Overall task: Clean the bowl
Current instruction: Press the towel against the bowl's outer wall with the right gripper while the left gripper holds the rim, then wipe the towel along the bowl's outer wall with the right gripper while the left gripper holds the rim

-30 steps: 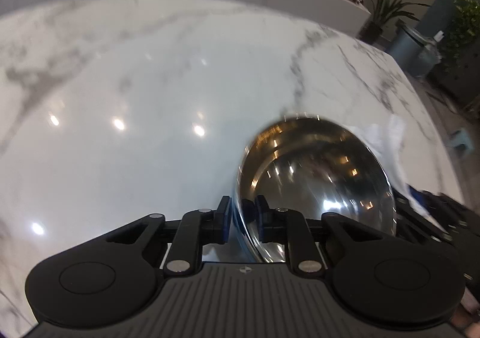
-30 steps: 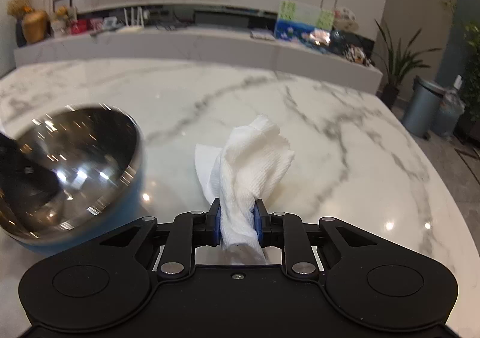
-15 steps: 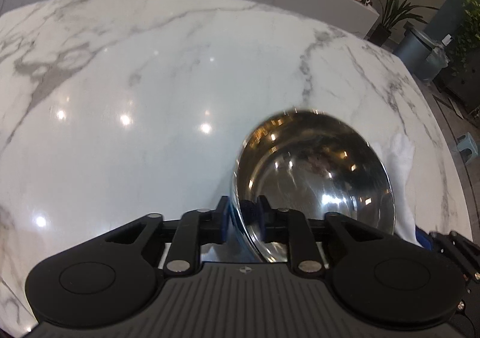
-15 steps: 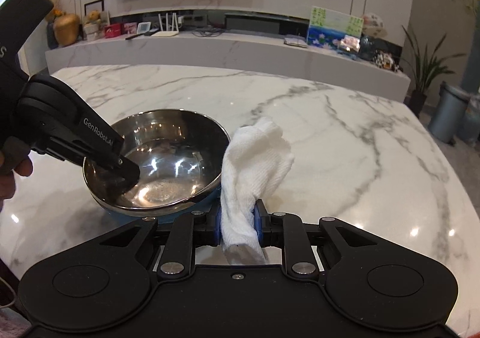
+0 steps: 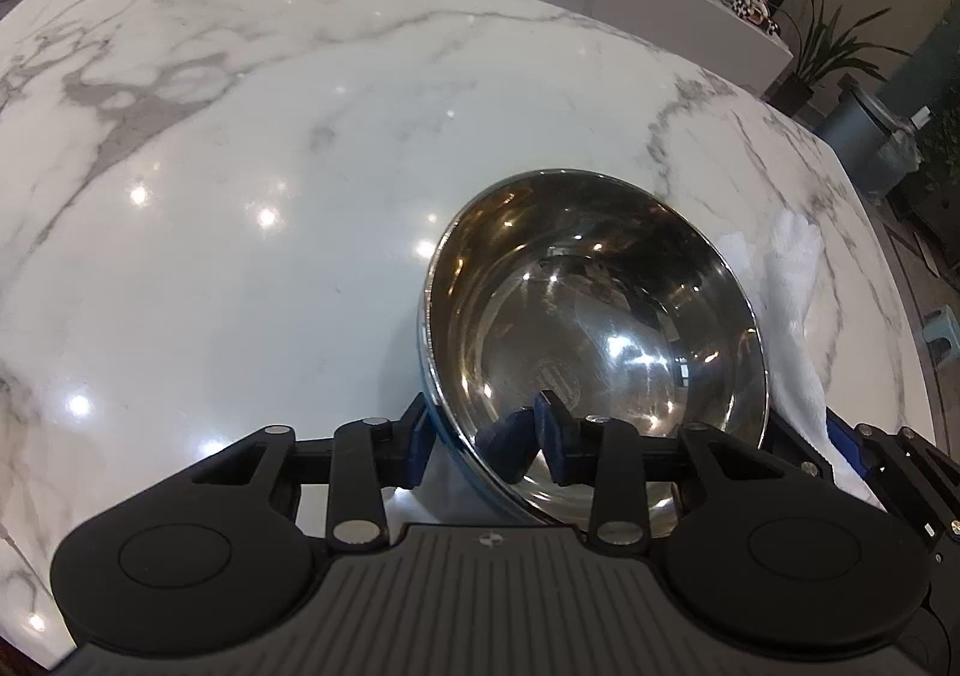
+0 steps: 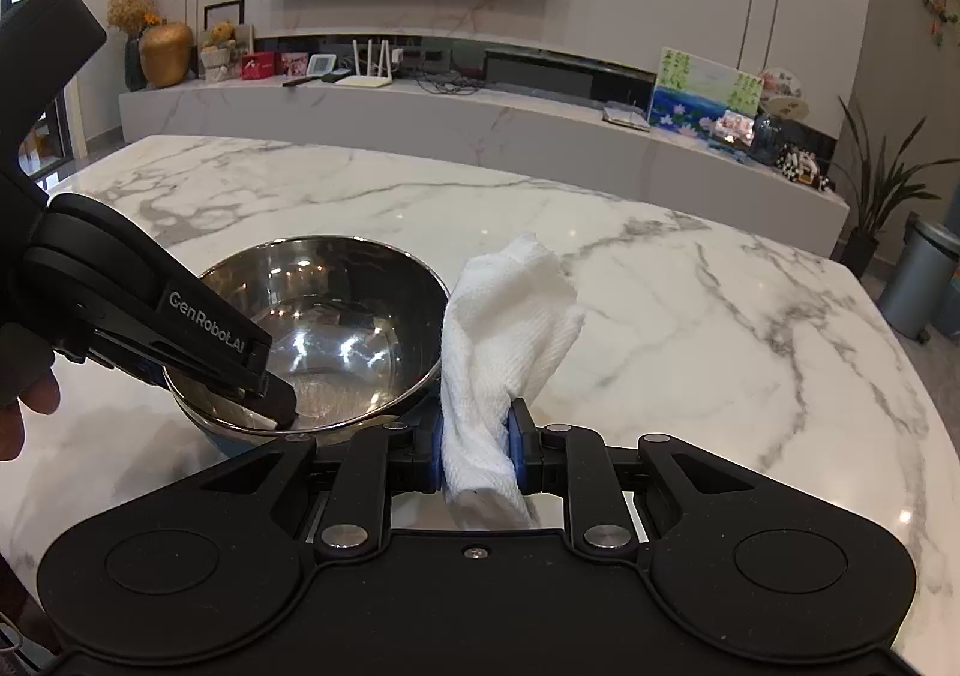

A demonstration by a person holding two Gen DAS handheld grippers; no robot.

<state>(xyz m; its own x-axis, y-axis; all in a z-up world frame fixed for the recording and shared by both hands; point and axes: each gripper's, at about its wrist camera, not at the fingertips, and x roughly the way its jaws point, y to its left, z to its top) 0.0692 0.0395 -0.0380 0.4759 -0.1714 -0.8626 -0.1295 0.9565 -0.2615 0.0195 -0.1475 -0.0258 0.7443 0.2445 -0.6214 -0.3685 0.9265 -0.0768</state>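
Bowl (image 6: 336,316) centre-left, mouth tilted up-right, rim pinched by left gripper (image 5: 483,451); right gripper (image 6: 477,451) clamps upright cloth (image 6: 504,340).

Left gripper (image 5: 483,451) at bottom centre clamps the near rim of the steel bowl (image 5: 600,340), one finger inside, one outside. Bowl is tilted on the marble desk (image 5: 240,196). White cloth (image 5: 792,316) lies at right, just beside the bowl.

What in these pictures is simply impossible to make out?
- Whether the bowl is dirty: in both views, reflections cover its inside.
- Underside of the bowl: left wrist view, hidden by the left gripper clamped on its rim.
- Lower end of the cloth: right wrist view, hidden behind the right gripper.
- The person: only fingertips show, cut off by the left edge.
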